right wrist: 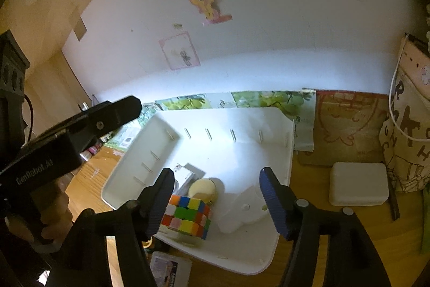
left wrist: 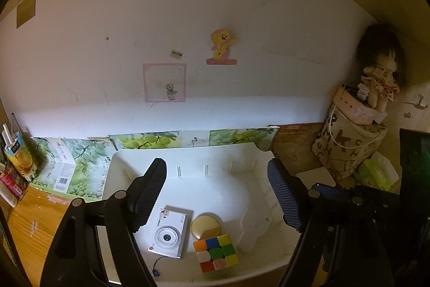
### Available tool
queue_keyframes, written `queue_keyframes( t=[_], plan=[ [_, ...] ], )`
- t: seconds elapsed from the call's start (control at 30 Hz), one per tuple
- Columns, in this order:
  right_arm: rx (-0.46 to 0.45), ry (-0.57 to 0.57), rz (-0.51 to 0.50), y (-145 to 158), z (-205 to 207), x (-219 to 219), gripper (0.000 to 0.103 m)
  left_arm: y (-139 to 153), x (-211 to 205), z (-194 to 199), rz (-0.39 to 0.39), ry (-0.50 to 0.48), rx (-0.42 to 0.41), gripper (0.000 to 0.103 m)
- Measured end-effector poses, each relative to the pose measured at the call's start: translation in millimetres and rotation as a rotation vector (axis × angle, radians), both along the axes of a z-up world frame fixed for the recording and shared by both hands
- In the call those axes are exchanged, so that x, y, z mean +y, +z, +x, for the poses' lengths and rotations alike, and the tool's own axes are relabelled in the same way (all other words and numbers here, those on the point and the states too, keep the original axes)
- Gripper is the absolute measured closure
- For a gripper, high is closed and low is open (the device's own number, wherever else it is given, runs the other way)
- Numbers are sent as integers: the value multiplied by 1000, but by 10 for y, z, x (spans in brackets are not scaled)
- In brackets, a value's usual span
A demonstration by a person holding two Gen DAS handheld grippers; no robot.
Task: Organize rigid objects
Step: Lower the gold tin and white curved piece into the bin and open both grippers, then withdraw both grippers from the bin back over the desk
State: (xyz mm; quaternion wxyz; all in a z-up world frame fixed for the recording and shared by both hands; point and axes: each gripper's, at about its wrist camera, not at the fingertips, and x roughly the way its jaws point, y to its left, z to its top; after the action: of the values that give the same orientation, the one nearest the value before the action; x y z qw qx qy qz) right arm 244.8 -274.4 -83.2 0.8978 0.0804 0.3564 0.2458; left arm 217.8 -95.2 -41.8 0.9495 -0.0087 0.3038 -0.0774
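three things lie in one white tray [left wrist: 268,201] on the wooden desk [left wrist: 29,227]: one white compact camera [left wrist: 169,234], one round gold case [left wrist: 205,226] and one puzzle cube [left wrist: 216,253].

the camera is flat, lens ring facing up, with a red sticker at a corner and a thin dark strap trailing off its near edge. it lies just below and inside the left finger of the left tool [left wrist: 215,195]. the gold case touches or nearly touches the camera's right edge. the cube shows orange, blue, yellow, green, white and red squares, and sits nearest the tool, just beside the case.

both tools are spread with nothing between the fingers. the right tool [right wrist: 216,202] hangs above the tray's near half, the cube [right wrist: 186,215] partly behind its left finger. one white box [right wrist: 358,184] sits outside the tray, to the right of that tool. a hand [right wrist: 57,214] grips the left tool's body at the left edge of the right wrist view.
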Motion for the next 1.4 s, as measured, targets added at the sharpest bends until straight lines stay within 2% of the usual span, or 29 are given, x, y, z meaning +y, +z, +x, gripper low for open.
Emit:
queue_keyframes(
  t=[0.23,0.43,0.6,0.77,0.9,1.07,1.4],
  plan=[
    [-65,-21,39,179,-202,-37,22,165,46,-284,15,29,-59,22],
    [-115,-48,67,337,-440,-61,21,330,150,-598,15,70,-113,22],
    [-137,-40,62,399,-651,-28,21,446,289,-911,11,132,-161,17],
    [-160,-6,54,390,-927,27,21,467,431,-1151,-8,185,-150,17],
    [-184,26,37,335,-1115,72,21,397,563,-1320,-57,231,-104,17],
    [-199,58,8,212,-1294,131,21,249,702,-1471,-72,294,-22,17],
    [-163,152,-117,-261,-1571,357,21,-333,837,-1543,-113,337,292,17]
  ],
)
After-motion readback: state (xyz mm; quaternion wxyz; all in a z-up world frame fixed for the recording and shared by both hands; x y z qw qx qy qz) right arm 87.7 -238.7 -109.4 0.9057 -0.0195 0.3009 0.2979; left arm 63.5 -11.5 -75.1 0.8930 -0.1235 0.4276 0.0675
